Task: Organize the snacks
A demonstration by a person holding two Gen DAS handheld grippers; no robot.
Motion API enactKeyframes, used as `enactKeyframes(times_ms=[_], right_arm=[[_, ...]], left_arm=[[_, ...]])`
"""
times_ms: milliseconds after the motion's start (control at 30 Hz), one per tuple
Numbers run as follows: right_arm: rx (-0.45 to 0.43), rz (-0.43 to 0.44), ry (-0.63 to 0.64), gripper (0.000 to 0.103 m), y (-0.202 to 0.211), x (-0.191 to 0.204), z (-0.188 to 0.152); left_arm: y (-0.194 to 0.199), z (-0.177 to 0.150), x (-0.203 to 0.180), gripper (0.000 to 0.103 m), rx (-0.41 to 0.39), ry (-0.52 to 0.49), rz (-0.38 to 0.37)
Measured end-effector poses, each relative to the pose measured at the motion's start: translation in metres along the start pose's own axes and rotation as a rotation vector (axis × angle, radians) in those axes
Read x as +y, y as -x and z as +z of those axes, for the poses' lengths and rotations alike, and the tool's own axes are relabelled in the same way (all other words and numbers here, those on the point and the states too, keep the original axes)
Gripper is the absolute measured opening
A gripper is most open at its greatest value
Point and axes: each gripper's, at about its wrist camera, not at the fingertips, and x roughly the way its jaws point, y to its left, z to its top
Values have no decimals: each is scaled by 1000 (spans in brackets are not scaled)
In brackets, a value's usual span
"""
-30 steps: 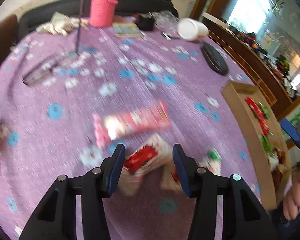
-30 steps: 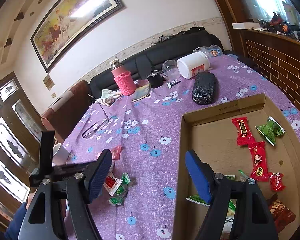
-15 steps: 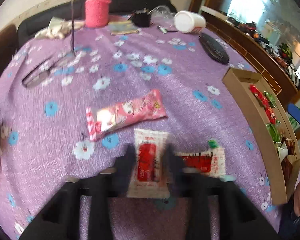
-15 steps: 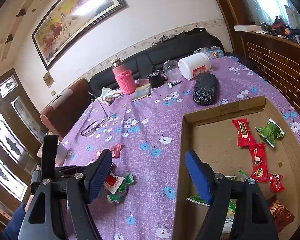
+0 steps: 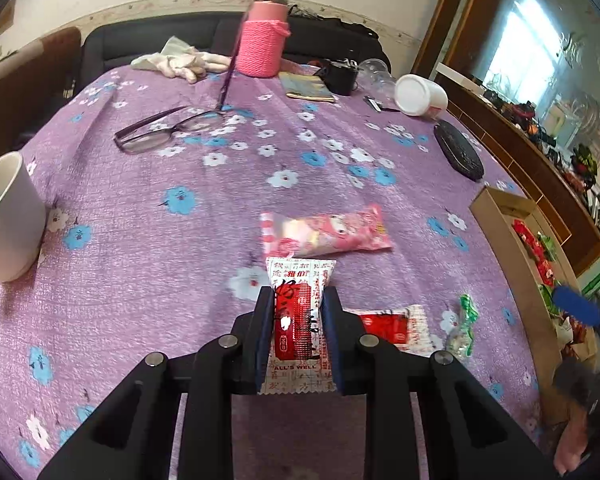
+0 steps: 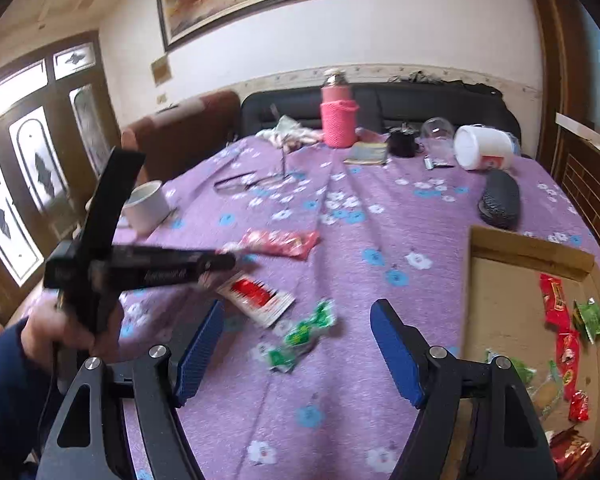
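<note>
My left gripper (image 5: 297,296) is shut on a red-and-white snack packet (image 5: 298,320), pads pressing both its long sides, just above the purple tablecloth. A pink snack packet (image 5: 324,232) lies just beyond it. A second red-and-white packet (image 5: 392,326) and a green candy (image 5: 464,320) lie to the right. My right gripper (image 6: 298,312) is open, with two green candies (image 6: 304,332) on the cloth between and just ahead of its fingers, untouched. A hand holds the blurred left gripper (image 6: 230,261) at the left. The cardboard box (image 6: 532,256) at the right holds several snacks.
A white mug (image 5: 8,216) stands at the left edge. Glasses (image 5: 168,132), a pink flask (image 5: 266,40), a white jar (image 5: 420,94) and a black case (image 5: 458,156) sit farther back. A dark sofa lies behind the table.
My left gripper closed on the red-and-white packet that lay between its open jaws. The right gripper, still open, rolled and swung left from the box to above the green candies.
</note>
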Motion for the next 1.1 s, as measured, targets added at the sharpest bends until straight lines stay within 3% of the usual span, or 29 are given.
enactKeyframes(times_ms=[67,167,300,433,500,633,733,767,800,967,1100], right_arm=[[75,60,-9,80,-12,9,-4],[124,17,16,78,-28,23,-7],[233,-40,189,64,-49,49,3],[283,-67,412,59,-70,66,25],[334,-48,454,53,-87,68,33],[411,-39,514,53,-123,64,35],[414,-56,476,49,-137,59,35],[409,-46,450,35,-138,57,36],[416,-28,396,32,-139,52,37],[413,-151,210,32,-131,47,33],[329,-205,54,33,-119,41,22]], left_arm=[[-1,3,7,23,6,31,-21],[2,7,15,23,1,70,-28],[11,11,23,23,-27,95,0],[14,12,30,23,-36,119,2],[14,12,33,23,-33,126,-1],[13,12,35,23,-34,134,-1],[13,12,33,23,-32,128,-8],[13,12,33,23,-32,126,-9],[13,12,32,23,-31,124,-11],[14,13,29,23,-35,116,-14],[13,11,25,23,-35,101,-4]])
